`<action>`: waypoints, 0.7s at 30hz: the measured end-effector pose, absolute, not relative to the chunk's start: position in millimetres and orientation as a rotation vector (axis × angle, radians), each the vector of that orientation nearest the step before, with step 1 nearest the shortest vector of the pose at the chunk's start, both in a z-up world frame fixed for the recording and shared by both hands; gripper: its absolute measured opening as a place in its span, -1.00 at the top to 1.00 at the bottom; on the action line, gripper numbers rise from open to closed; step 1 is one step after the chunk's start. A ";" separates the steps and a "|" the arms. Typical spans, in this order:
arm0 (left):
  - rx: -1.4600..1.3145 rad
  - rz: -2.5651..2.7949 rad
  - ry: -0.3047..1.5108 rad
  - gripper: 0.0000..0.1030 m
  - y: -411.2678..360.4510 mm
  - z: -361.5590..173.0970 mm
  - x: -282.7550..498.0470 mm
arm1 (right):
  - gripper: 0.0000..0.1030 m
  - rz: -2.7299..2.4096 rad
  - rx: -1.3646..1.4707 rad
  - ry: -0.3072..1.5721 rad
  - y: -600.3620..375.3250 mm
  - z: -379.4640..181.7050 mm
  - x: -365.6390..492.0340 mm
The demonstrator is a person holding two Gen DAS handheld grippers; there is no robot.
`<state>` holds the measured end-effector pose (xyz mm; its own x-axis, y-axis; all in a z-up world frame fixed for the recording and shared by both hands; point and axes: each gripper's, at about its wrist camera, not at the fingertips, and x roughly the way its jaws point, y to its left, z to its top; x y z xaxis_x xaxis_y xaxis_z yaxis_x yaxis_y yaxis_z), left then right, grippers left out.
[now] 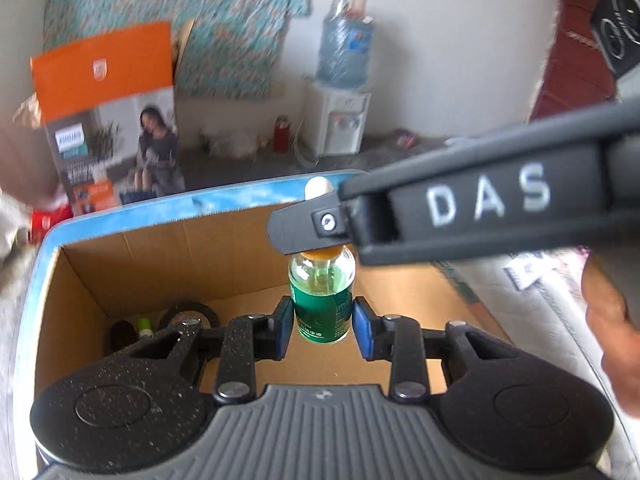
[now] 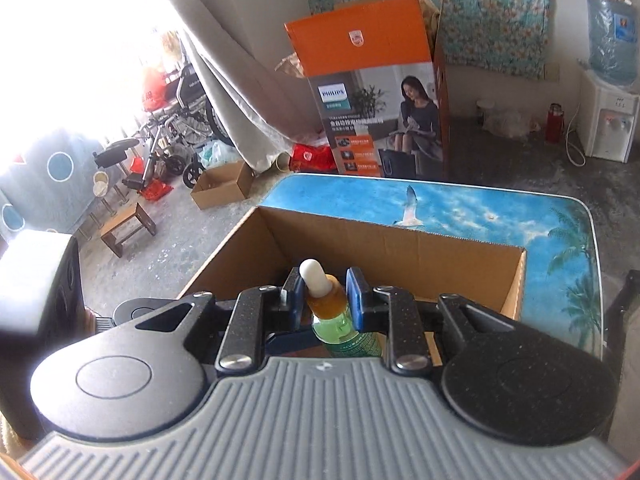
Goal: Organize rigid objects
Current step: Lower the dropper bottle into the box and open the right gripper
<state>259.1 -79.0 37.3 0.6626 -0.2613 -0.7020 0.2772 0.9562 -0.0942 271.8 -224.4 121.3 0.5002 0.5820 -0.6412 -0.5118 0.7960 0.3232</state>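
we are partway through the sorting, as far as we can judge. the open brown corrugated cardboard box on the blue sky-printed table already holds a few things in its near left corner: a dark ring-shaped roll, a small pale green tube and a dark item too shadowed to name. most of the box floor is bare, so there is room left.

the small clear glass dropper bottle with green liquid and a green label is in the air over the box, not yet put down. our left gripper holds it by the body, blue pads pressed narrowly against the label on both sides. our right gripper is clamped tight on the upper part, its blue pads at the amber collar just under the white rubber bulb. in the left wrist view the right gripper's black finger crosses over the bottle top.

we judge the placing of this bottle inside the box is what remains; whether more items wait elsewhere, we cannot tell.

the bottle is smooth, hard, cylindrical glass, likely slippery; the bulb is soft and rounded. the box walls are matte and ribbed, the table glossy. the grippers are speckled black plastic with a ridged grey base.
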 end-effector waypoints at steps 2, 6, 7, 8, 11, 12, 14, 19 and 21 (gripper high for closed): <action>0.013 -0.283 0.827 0.36 -79.7 26.8 276.1 | 0.59 0.668 0.089 0.828 -220.3 105.3 290.8; 0.004 -0.252 0.881 0.36 -80.1 11.2 303.9 | 0.59 0.679 0.098 0.853 -220.5 80.8 320.7; 0.000 -0.243 0.893 0.36 -79.6 8.0 310.6 | 0.59 0.681 0.107 0.860 -219.5 74.2 327.8; -0.007 -0.233 0.907 0.36 -78.2 5.5 316.8 | 0.59 0.682 0.116 0.869 -217.9 67.0 335.6; -0.023 -0.218 0.942 0.33 -75.6 1.8 328.1 | 0.59 0.674 0.125 0.896 -214.6 47.9 351.7; -0.029 -0.218 0.952 0.27 -77.0 2.9 327.3 | 0.59 0.666 0.121 0.905 -212.7 41.8 356.1; -0.040 -0.227 0.957 0.09 -76.0 4.4 330.2 | 0.59 0.645 0.115 0.923 -208.6 28.8 363.2; -0.003 -0.231 0.953 -0.04 -78.8 2.5 329.2 | 0.55 0.621 0.079 0.976 -200.3 7.4 367.7; -0.002 -0.236 0.950 -0.08 -78.7 3.3 328.2 | 0.51 0.619 0.061 0.964 -198.3 8.7 365.1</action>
